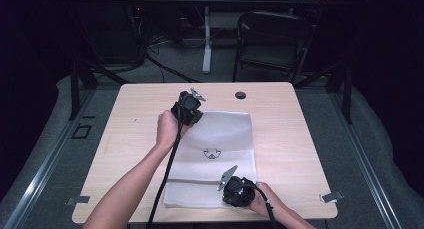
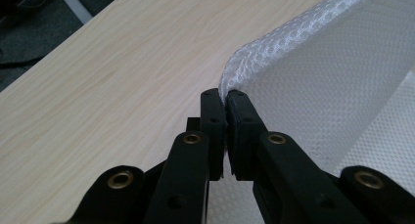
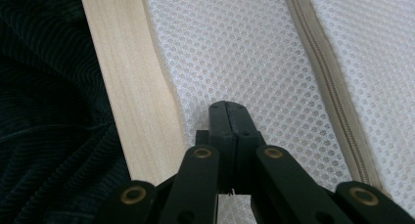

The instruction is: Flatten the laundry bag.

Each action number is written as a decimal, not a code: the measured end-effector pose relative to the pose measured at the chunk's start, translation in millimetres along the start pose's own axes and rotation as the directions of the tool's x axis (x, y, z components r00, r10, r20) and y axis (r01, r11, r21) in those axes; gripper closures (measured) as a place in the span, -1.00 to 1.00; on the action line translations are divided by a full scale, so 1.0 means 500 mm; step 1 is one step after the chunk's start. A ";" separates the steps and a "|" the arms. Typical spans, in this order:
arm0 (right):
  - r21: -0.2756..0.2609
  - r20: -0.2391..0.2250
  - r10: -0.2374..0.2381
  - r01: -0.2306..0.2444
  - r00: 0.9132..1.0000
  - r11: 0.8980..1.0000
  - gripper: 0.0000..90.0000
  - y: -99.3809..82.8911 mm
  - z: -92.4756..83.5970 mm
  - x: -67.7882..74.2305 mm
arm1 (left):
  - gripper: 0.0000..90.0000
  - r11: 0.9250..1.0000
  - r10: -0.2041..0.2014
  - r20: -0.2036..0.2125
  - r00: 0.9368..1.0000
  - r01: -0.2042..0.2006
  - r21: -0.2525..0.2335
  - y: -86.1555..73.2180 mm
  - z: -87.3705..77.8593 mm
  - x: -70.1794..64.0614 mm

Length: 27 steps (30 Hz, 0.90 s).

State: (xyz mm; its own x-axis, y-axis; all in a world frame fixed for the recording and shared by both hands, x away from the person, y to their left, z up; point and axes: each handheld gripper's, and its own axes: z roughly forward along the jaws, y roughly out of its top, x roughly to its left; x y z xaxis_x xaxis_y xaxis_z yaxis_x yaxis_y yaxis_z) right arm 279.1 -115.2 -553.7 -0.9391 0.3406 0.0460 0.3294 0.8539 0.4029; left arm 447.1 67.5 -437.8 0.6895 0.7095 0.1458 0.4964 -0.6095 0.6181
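A white mesh bag with a small dark logo lies flat on the light wooden table. My left gripper is at its far left corner, shut on the fabric. In the left gripper view that corner curls up from the table between the closed jaws. My right gripper is at the bag's near edge, jaws shut on the mesh, which puckers slightly at the tips. A beige zipper runs along the bag beside it.
A dark round hole sits in the table beyond the bag. Metal clips mark the near corners. A folding chair stands behind the table. Dark ribbed clothing borders the table's near edge.
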 end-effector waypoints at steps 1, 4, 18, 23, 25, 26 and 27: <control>0.001 -0.001 0.001 -0.001 1.000 1.000 1.00 0.000 0.000 0.000 | 0.92 1.000 -0.006 0.003 1.000 0.006 0.003 0.002 0.003 0.003; 0.018 0.011 -0.011 0.011 1.000 1.000 1.00 0.001 -0.002 -0.002 | 0.92 1.000 -0.013 -0.002 1.000 0.013 0.001 0.004 0.011 0.007; -0.003 -0.006 0.014 -0.014 1.000 1.000 1.00 0.000 0.000 -0.004 | 0.65 0.995 -0.098 -0.042 0.994 0.097 -0.005 0.012 0.064 0.032; -0.006 -0.008 0.021 -0.021 1.000 1.000 1.00 -0.001 0.000 -0.004 | 0.09 0.994 -0.107 0.020 0.994 0.107 0.009 0.015 0.068 0.031; -0.002 -0.003 0.017 -0.017 1.000 1.000 0.99 -0.001 0.000 -0.005 | -0.08 0.993 -0.117 0.038 0.992 0.117 0.003 0.014 0.065 0.029; 0.003 0.002 0.012 -0.012 1.000 1.000 0.99 -0.001 -0.001 -0.006 | -0.18 0.993 -0.117 0.038 0.992 0.117 0.003 0.014 0.065 0.029; 0.003 0.002 0.012 -0.012 1.000 1.000 0.99 -0.001 -0.001 -0.006 | -0.18 0.993 -0.121 0.033 0.992 0.121 0.000 0.014 0.063 0.027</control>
State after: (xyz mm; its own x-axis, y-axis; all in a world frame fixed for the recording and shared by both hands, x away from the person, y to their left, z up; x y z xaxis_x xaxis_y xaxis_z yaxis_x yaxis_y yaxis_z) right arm 281.9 -116.8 -553.6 -0.9349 0.3515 0.0492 0.3409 0.8510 0.3994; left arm 476.6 61.7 -455.7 0.6412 0.7660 0.0447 0.5760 -0.5190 0.6315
